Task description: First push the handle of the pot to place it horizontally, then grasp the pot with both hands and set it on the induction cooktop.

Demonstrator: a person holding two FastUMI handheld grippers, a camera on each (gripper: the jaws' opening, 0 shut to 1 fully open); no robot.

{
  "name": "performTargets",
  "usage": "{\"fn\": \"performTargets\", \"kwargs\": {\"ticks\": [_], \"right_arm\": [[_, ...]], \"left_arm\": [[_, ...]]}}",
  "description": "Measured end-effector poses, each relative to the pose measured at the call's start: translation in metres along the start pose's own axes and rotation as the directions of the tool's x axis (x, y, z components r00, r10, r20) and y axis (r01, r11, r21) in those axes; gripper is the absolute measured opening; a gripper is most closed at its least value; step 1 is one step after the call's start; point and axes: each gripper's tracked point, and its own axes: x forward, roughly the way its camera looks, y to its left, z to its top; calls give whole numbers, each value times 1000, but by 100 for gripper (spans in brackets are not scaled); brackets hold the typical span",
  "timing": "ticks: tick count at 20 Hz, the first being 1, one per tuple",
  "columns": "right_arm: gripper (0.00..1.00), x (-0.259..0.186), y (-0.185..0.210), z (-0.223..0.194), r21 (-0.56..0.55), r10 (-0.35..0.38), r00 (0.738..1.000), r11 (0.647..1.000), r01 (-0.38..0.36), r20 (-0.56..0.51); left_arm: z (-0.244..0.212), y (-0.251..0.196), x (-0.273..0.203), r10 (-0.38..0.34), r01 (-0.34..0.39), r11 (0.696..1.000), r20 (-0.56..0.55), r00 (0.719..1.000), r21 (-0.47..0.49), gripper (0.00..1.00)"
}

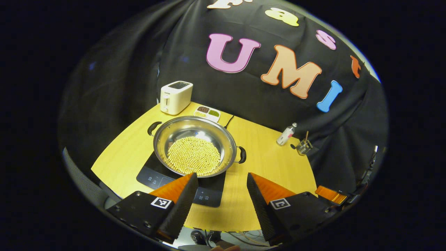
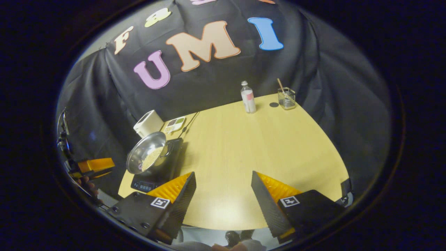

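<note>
The left gripper (image 1: 222, 181) has its fingers spread wide and holds nothing. The right gripper (image 2: 223, 179) is spread wide too, over bare table (image 2: 264, 146). The shiny pot (image 1: 195, 150), full of little yellow beans (image 1: 193, 155), sits on the black induction cooktop (image 1: 209, 193), near the white toaster (image 1: 176, 97)

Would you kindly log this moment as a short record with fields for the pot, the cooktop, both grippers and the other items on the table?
pot: steel pot holding pale beans, resting on the cooktop, its two black handles pointing left-back and right-front in the left gripper view
cooktop: black induction cooktop on the wooden table
left gripper: open, empty, short of the pot
right gripper: open, empty, over bare table
other items: white toaster, divided dish, small bottle, glass jar
</note>
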Motion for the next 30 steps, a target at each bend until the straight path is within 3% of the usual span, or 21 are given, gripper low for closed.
{"fn": "performTargets", "kwargs": {"ticks": [6, 8, 11, 14, 16, 17, 18, 19, 20, 22, 24, 25, 26, 27, 28, 30], "right_arm": [[94, -67, -3, -34, -69, -63, 998, 996, 63, -8], [94, -84, 12, -33, -93, -51, 999, 994, 51, -5], [99, -104, 44, -4, -98, 8, 999, 995, -4, 46], [94, -132, 64, 56, -115, 64, 982, 992, -44, 180], [94, -168, 70, 106, -140, 77, 945, 990, -34, 318], [98, -193, 69, 134, -160, 77, 906, 987, -10, 417], [93, -212, 66, 155, -179, 73, 871, 984, 18, 486], [93, -232, 62, 175, -195, 64, 835, 979, 53, 546], [93, -248, 56, 188, -194, 49, 807, 978, 82, 589], [93, -267, 51, 195, -158, 32, 788, 984, 83, 614], [98, -280, 35, 202, -134, 4, 753, 985, 112, 658], [93, -283, 25, 204, -132, -12, 739, 982, 136, 674], [97, -286, 17, 204, -131, -25, 721, 978, 160, 692], [93, -288, 13, 201, -137, -27, 710, 975, 173, 704], [93, -288, 13, 196, -143, -30, 707, 973, 184, 707], [97, -284, 2, 186, -140, -47, 722, 970, 198, 690]], "left_arm": [[-2, 2, -59, -41, 42, 999, 104, 994, -9, 87], [9, -6, -78, -74, 72, 997, 154, 985, 17, 87], [29, -7, -102, -56, 46, 997, 194, 979, 57, 87], [87, -38, -139, -88, 57, 993, 337, 937, 100, 86], [124, -70, -167, -122, 49, 984, 457, 881, 169, 86], [141, -88, -181, -149, 35, 975, 527, 837, 220, 81], [156, -107, -194, -175, 13, 962, 583, 794, 271, 80], [165, -123, -204, -191, -15, 950, 618, 763, 312, 80], [164, -144, -211, -223, -18, 935, 625, 749, 355, 85], [147, -176, -204, -286, 40, 921, 601, 746, 388, 81], [123, -182, -188, -291, 122, 938, 549, 784, 323, 88], [112, -178, -182, -274, 145, 950, 521, 808, 276, 84], [108, -173, -176, -264, 158, 957, 503, 823, 244, 84], [109, -170, -173, -260, 160, 959, 497, 828, 235, 84], [110, -166, -164, -252, 149, 959, 489, 835, 241, 80], [111, -164, -158, -246, 118, 953, 484, 840, 279, 86]]}}
